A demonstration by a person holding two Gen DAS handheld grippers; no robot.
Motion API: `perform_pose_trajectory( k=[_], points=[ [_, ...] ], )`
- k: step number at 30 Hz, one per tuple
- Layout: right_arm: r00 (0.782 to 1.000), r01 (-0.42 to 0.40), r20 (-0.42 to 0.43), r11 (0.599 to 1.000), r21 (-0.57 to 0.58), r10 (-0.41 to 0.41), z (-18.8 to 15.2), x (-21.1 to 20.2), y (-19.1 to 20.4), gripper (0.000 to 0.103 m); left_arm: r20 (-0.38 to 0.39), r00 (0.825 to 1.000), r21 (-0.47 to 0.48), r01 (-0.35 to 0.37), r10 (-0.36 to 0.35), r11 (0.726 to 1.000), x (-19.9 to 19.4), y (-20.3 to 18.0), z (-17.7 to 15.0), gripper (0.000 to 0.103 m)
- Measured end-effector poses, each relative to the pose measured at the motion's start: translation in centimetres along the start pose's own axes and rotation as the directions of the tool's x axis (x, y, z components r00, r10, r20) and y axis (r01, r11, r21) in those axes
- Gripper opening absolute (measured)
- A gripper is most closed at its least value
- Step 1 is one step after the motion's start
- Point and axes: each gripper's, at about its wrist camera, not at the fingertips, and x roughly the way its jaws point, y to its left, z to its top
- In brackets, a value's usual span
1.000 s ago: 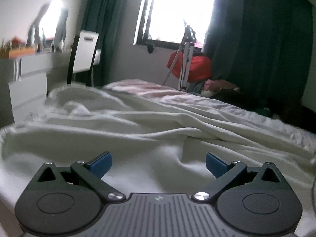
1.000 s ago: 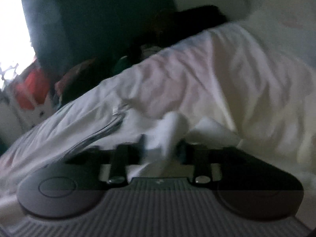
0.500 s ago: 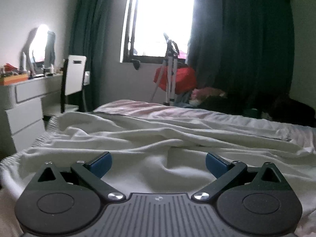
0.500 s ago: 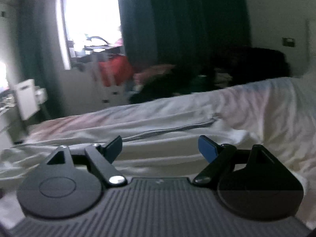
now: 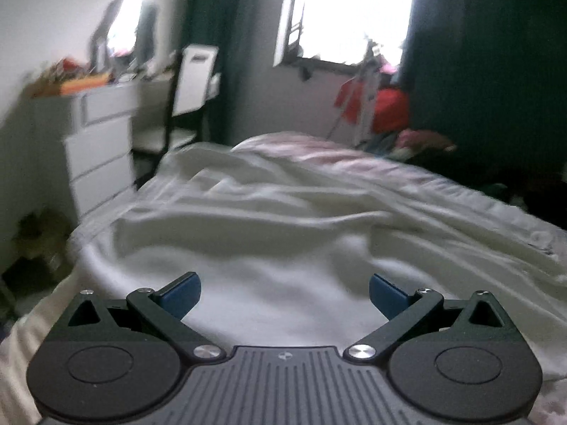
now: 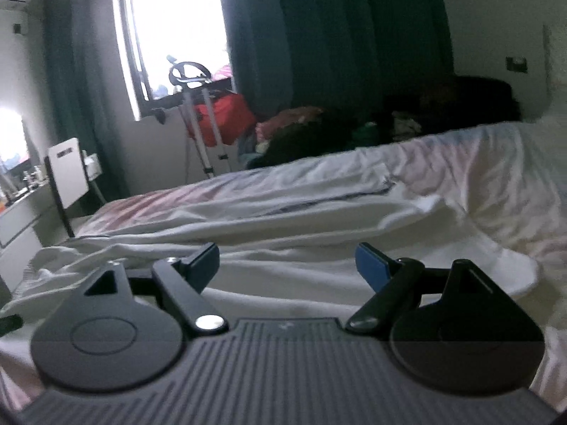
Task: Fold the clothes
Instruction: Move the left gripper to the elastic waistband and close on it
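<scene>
Only left view shows dresser point(image 5: 95, 134), both claws, left claw point(image 5: 283, 292), right claw point(image 6: 287, 265), wide, empty, over white garment point(image 5: 269, 233).

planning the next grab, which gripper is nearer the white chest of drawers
Left. The left gripper sees the white chest of drawers close on its left, beside the bed. From the right gripper only its edge shows, farther off past the white garment. Both open, empty.

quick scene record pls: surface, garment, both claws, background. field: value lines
surface: bed with pale rumpled sheet
garment: white cloth spread crumpled on the bed, zipper line visible
left claw: open, nothing between the pads, above the cloth
right claw: open, nothing between the pads
background: bright window, dark curtains, white drawers, tripod
</scene>
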Motion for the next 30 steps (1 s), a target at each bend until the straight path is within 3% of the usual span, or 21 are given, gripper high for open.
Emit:
perform_pose_trajectory(
  k=[4,7,11,16,19,22,25,28,30],
  points=[
    [1.000,0.001,-0.015,0.999,0.043,0.000,-0.1,0.4,-1.0,0.085,-0.123,0.992,-0.126,-0.016,0.000,0.992,0.6,3.3,0.2,0.102],
    [1.000,0.019,-0.020,0.999,0.044,-0.019,-0.2,0.6,-1.2,0.085,-0.214,0.977,-0.212,-0.020,-0.026,0.977,1.2,5.5,0.3,0.102],
    [0.999,0.023,-0.031,0.997,0.067,-0.020,-0.1,0.8,-1.8,0.085,-0.280,0.959,-0.284,-0.047,-0.036,0.958,2.1,7.7,0.5,0.102],
    [0.999,0.022,-0.047,0.995,0.097,-0.018,-0.1,1.1,-2.2,0.085,-0.381,0.920,-0.410,-0.076,-0.095,0.909,5.0,9.5,0.7,0.101],
    [0.998,0.027,-0.060,0.995,0.096,-0.022,-0.2,1.4,-2.1,0.085,-0.436,0.896,-0.437,-0.134,-0.080,0.889,7.2,10.8,1.1,0.097],
    [0.997,0.028,-0.076,0.994,0.102,-0.020,-0.3,1.8,-2.1,0.085,-0.425,0.904,-0.424,-0.153,-0.046,0.893,8.3,11.8,2.4,0.096],
    [0.996,0.029,-0.085,0.994,0.106,-0.020,-0.3,2.1,-2.0,0.085,-0.370,0.929,-0.419,-0.159,-0.008,0.894,8.9,12.9,3.6,0.094],
    [0.995,0.039,-0.094,0.993,0.111,-0.029,-0.3,2.5,-2.0,0.085,-0.279,0.960,-0.458,-0.111,-0.024,0.882,9.3,14.4,3.7,0.090],
    [0.994,0.041,-0.104,0.991,0.124,-0.028,-0.4,2.9,-2.1,0.085,-0.243,0.967,-0.516,-0.066,-0.072,0.854,9.8,15.3,3.4,0.085]
  ],
)
